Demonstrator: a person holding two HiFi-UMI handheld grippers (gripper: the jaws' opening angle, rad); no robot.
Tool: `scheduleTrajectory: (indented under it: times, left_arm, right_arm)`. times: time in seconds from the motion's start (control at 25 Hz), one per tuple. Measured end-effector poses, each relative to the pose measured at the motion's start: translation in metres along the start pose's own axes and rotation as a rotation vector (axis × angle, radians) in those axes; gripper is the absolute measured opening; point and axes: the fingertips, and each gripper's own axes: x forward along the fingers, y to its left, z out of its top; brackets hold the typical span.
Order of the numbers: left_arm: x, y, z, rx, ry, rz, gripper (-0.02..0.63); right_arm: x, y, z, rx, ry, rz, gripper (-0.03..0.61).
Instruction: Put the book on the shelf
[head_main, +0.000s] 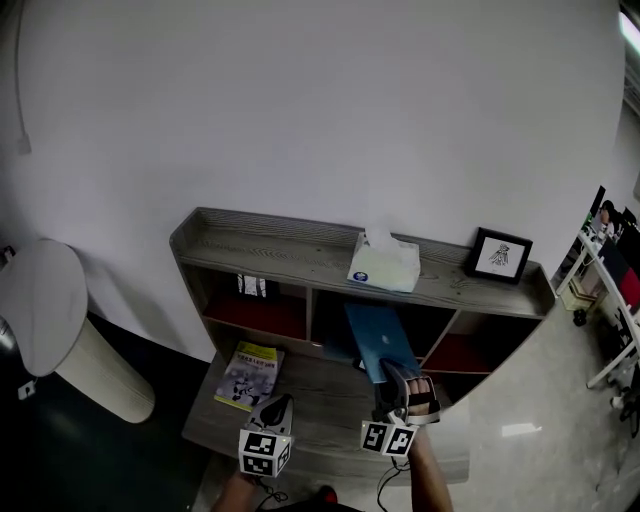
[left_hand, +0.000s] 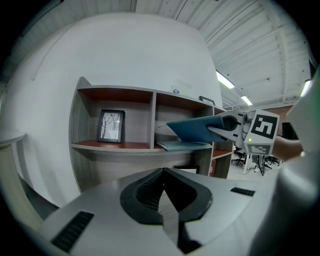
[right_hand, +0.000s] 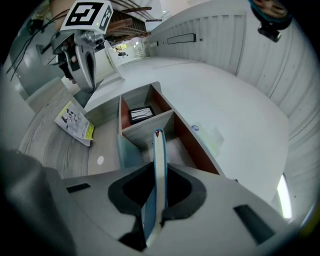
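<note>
- Book (head_main: 378, 340) in the air at the mouth of the shelf's (head_main: 270, 248) middle compartment, its near end clamped in the right gripper (head_main: 397, 378); stands edge-on between the pads in the right gripper view.
- Looks thin, hard-covered and light; probably stiff enough not to sag from an end grip, though smooth covers may slip or pivot if knocked against a divider.
- Best held at the near end, as now, leaving the far end free to enter first.
- Left gripper (head_main: 277, 408) empty, jaws together, over the lower board's front edge.
- Shelf in grey wood grain with red compartment floors; flat pale thing (left_hand: 182, 145) lying in the middle compartment, so less room there.
- Booklet (head_main: 249, 374) flat on the lower board, left side; tissue box (head_main: 384, 262) and framed picture (head_main: 500, 255) on the top board toward its right end.
- White wall behind, pale bin (head_main: 70, 335) at the left, glossy floor at the right.
</note>
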Motion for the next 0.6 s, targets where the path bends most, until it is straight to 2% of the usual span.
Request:
scheduleTrajectory:
  times: [0.24, 0.4, 0.6]
  left_arm:
    - [0.006, 0.002, -0.005, -0.008, 0.013, 0.029, 0.006]
    - [0.011, 0.004, -0.008, -0.043, 0.02, 0.033, 0.006]
    - [0.014, 0.008, -0.01, -0.052, 0.029, 0.043, 0.006]
  right_arm:
    - [0.017, 0.023, -0.009, -0.06, 0.006, 0.061, 0.063]
    - [0.024, 0.045, -0.014, -0.124, 0.024, 0.117, 0.066]
    - [0.027, 0.065, -0.016, -0.16, 0.021, 0.137, 0.074]
